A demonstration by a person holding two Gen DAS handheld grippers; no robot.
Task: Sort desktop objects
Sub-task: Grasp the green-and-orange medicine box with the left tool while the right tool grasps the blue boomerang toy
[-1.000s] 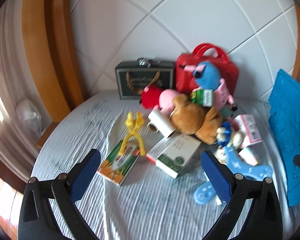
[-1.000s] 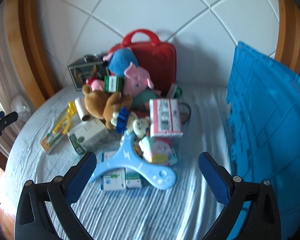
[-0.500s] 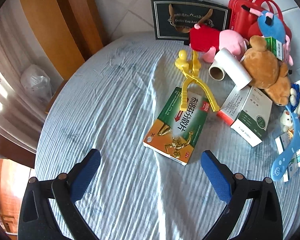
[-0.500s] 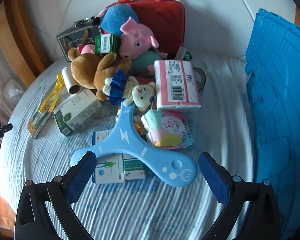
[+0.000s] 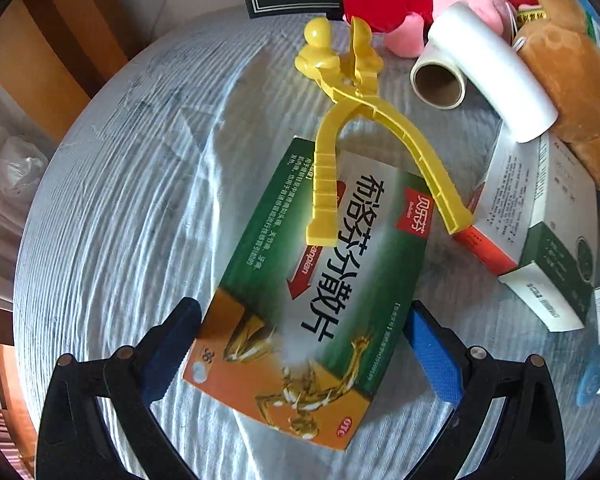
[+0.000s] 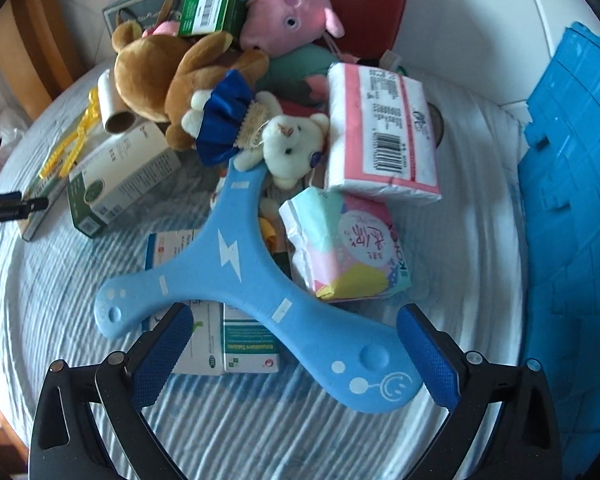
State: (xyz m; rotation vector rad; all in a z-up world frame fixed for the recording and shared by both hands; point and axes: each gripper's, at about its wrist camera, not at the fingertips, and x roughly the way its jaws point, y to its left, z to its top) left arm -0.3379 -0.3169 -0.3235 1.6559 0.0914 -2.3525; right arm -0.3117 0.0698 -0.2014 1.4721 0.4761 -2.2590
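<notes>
In the left wrist view my left gripper is open, its blue pads on either side of the near end of a green and orange medicine box lying flat on the cloth. A yellow plastic clip toy rests across the box's far end. In the right wrist view my right gripper is open, straddling the near arm of a light blue three-armed boomerang, which lies over small medicine boxes. The same green box shows at the left edge there, with the left gripper's tip beside it.
A pile fills the table's far side: brown plush bear, pink pig, small white bear, tissue packs, white roll, white and green box. A blue crate stands at right. Striped tablecloth covers the round table.
Both grippers have moved down and forward. The left one now brackets the green box; the right one now brackets the boomerang's near arm. Nothing on the table has shifted.
</notes>
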